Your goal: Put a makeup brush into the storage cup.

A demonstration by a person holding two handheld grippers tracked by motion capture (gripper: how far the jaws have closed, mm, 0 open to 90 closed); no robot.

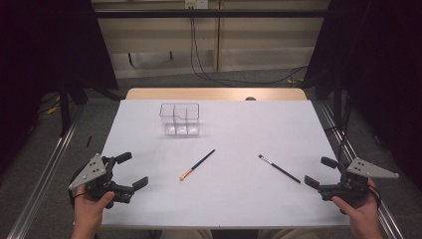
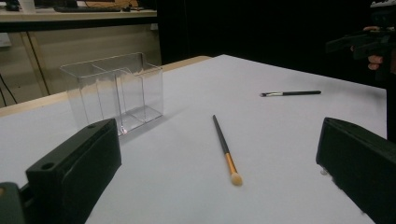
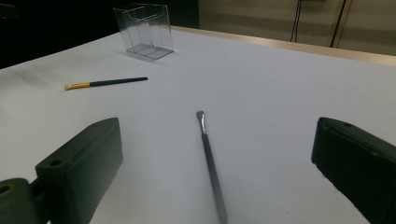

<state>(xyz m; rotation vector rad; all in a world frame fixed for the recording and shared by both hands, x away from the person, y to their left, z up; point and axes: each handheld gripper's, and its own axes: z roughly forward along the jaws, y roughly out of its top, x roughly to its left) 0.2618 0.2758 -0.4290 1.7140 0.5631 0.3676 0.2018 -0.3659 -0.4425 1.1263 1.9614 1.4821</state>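
Observation:
A clear plastic organizer (image 1: 179,119) (image 2: 114,91) (image 3: 144,31) with three compartments stands empty at the back of the white table. In the middle lies a brush with an orange ferrule and pale tip (image 1: 197,165) (image 2: 225,151) (image 3: 105,83). Right of it lies a thin black brush with a flat silver end (image 1: 279,169) (image 2: 290,93) (image 3: 210,164). My left gripper (image 1: 131,170) (image 2: 219,163) rests open at the table's near left corner, with nothing between its jaws. Open and empty too, my right gripper (image 1: 320,172) (image 3: 215,163) sits at the near right, just short of the thin brush.
The white table top (image 1: 234,124) ends at a wooden strip (image 1: 216,93) along the back. Metal rails (image 1: 47,169) run along both sides on the floor. Cables (image 1: 214,74) trail over the floor behind the table.

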